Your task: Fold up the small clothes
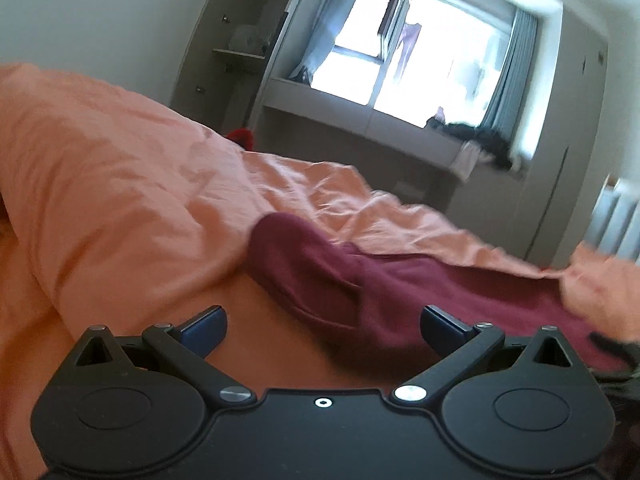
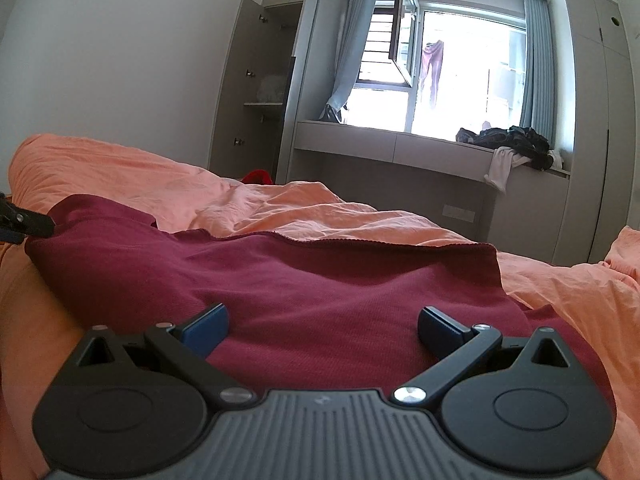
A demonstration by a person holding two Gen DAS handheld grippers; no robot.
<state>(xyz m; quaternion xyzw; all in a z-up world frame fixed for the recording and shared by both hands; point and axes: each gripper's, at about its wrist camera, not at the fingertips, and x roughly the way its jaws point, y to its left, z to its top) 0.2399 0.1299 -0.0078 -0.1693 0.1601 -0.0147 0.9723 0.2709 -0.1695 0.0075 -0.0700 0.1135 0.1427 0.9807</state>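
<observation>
A maroon garment [image 2: 304, 280] lies spread on the bed over an orange duvet [image 2: 320, 212], its far edge running left to right and one sleeve [image 1: 304, 264] bunched at the left side. The right tongs [image 2: 322, 330] hover over its near part, fingers wide apart and holding nothing. The left tongs [image 1: 324, 328] are likewise spread open beside the sleeve, empty. Far off, dark clothes [image 2: 508, 140] sit on the window ledge.

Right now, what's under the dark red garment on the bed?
The dark red garment lies spread on the orange bedding, which shows all around it. Whether anything else sits beneath the cloth cannot be seen; the fabric covers it.
</observation>
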